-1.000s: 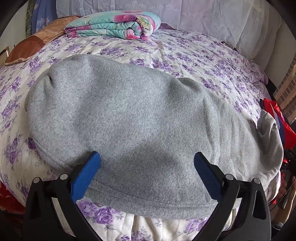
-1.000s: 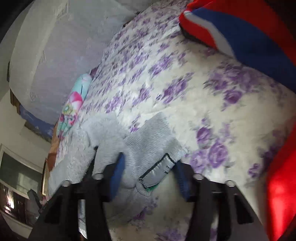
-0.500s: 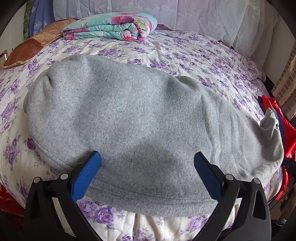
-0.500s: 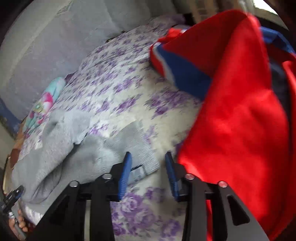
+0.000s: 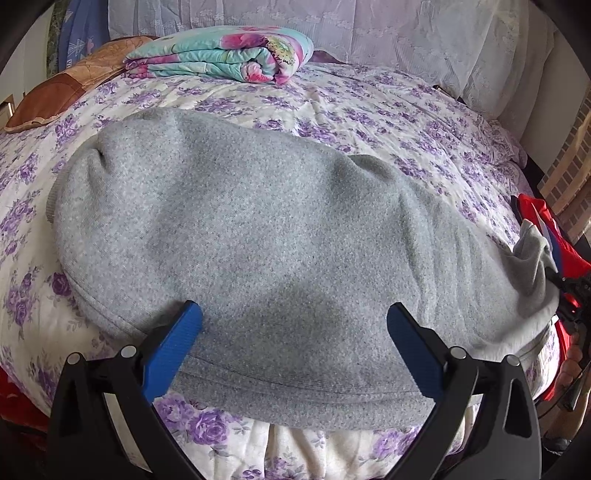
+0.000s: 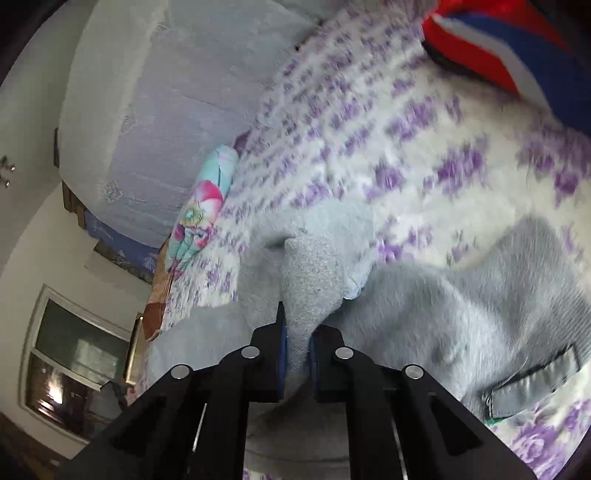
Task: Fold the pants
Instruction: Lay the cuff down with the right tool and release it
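Note:
Grey fleece pants (image 5: 258, 236) lie spread across the flowered bedspread (image 5: 369, 110), stretching from the left to the bed's right edge. My left gripper (image 5: 293, 332) is open, its blue pads hovering over the near hem of the pants without holding them. In the right wrist view my right gripper (image 6: 295, 343) is shut on a raised fold of the grey pants (image 6: 314, 280). The waistband with a grey label (image 6: 532, 380) lies to its right. The pinched end also shows bunched at the right edge of the left wrist view (image 5: 532, 258).
A folded turquoise and pink floral blanket (image 5: 221, 55) lies at the far side of the bed, with a brown pillow (image 5: 59, 92) to its left. Red and blue clothing (image 6: 517, 48) lies by the bed's right edge. White lace cloth (image 5: 406, 33) lies behind.
My right gripper has closed on a fold at the waist end of the pants and lifted it. My left gripper has stayed open over the near hem.

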The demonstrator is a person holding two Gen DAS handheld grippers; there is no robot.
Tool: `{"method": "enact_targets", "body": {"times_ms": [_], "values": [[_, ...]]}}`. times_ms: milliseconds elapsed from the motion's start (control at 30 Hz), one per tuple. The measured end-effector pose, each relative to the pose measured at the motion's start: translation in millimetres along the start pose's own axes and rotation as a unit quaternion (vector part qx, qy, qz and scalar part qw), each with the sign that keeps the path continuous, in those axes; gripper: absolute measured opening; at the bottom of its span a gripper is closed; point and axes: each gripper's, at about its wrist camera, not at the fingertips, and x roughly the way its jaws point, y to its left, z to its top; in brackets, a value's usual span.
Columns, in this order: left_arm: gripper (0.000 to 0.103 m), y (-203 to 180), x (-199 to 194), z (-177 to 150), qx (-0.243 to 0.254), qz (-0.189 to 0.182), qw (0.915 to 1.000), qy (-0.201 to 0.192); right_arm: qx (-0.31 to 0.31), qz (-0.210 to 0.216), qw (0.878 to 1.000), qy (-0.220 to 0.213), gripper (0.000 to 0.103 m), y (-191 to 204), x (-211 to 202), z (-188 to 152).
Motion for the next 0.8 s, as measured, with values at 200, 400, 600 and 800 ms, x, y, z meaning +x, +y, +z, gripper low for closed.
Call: {"method": "enact_targets", "body": {"times_ms": [200,400,600,800], "values": [[0.098,-2,0,-3,0.015,-0.001,0.9999,-0.005,-0.227,-0.146,0.955,-0.119,0.014,76,-77,-51],[0.098,-7,2,-6,0.035,0.013,0.9993,-0.010,-0.041,-0.104,0.994,0.017,0.033,-28,-47,-50],[0.098,-1,-1,-4,0.022,-0.002,0.9997,-0.008,-0.015,-0.087,0.992,-0.095,0.091,-28,-100,-31],[0.098,-3,0,-4,0.022,0.007,0.9997,-0.009,0.033,-0.080,0.995,-0.040,0.037,-51,-70,-30]]}}
